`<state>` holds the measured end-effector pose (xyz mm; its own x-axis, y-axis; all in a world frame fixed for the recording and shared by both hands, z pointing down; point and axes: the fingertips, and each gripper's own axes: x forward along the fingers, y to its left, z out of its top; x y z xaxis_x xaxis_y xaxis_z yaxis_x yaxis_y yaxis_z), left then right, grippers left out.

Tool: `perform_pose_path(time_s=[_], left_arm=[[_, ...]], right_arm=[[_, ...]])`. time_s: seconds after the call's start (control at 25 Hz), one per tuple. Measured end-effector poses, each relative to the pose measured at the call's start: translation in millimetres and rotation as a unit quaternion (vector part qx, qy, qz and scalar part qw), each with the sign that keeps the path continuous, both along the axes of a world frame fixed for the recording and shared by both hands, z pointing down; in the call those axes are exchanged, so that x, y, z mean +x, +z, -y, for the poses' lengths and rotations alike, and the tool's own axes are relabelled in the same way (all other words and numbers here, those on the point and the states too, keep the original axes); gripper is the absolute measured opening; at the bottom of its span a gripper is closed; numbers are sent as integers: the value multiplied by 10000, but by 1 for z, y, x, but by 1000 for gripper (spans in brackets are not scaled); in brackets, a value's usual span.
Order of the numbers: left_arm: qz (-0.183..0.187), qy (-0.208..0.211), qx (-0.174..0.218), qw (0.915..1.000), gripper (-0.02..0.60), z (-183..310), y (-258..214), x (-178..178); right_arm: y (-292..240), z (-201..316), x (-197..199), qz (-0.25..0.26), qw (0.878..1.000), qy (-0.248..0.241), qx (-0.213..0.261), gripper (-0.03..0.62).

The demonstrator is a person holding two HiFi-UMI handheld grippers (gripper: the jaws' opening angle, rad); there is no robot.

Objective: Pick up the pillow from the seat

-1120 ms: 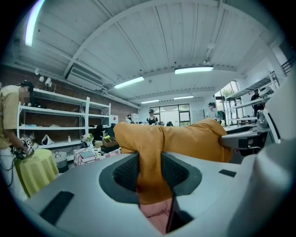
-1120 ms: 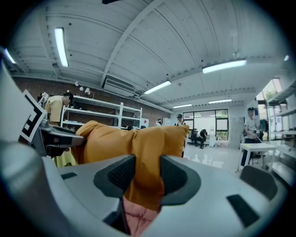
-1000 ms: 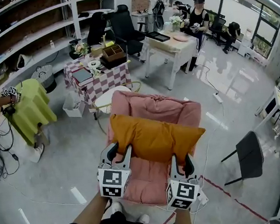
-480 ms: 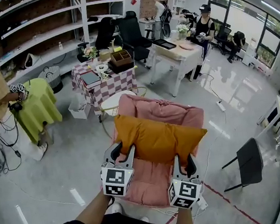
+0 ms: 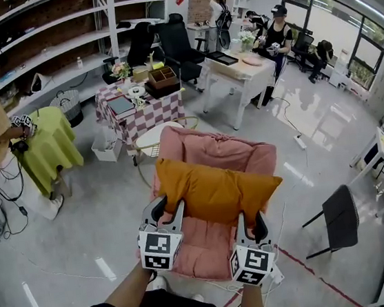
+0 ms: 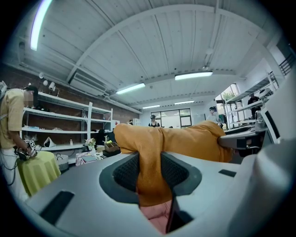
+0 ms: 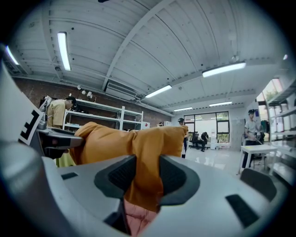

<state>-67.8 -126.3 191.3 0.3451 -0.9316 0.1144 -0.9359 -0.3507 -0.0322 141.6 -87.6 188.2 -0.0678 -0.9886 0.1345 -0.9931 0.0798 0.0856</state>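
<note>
We've got left hand-held gripper (image 5: 167,208) & right hand-held gripper (image 5: 250,223) clamped on pillow (image 5: 214,190) over the seat (image 5: 212,150); thin fabric pinches could slip, dropping it.

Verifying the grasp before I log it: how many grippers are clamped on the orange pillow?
2. The left gripper pinches the pillow's near edge toward its left end; the right gripper pinches that edge toward its right end. Neither grip is hidden.

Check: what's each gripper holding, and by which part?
Both hold the orange pillow: left gripper clamps its lower edge near the left corner, right gripper its lower edge near the right corner.
</note>
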Motion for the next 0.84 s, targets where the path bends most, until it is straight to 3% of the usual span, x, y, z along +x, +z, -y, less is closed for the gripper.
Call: perform_pose_path(time_s=[0.84], left_arm=[[13,-21,155,9999,141,-7,-3,-2]], right_arm=[[-2,-7,-2,42,9999,47,99,170]])
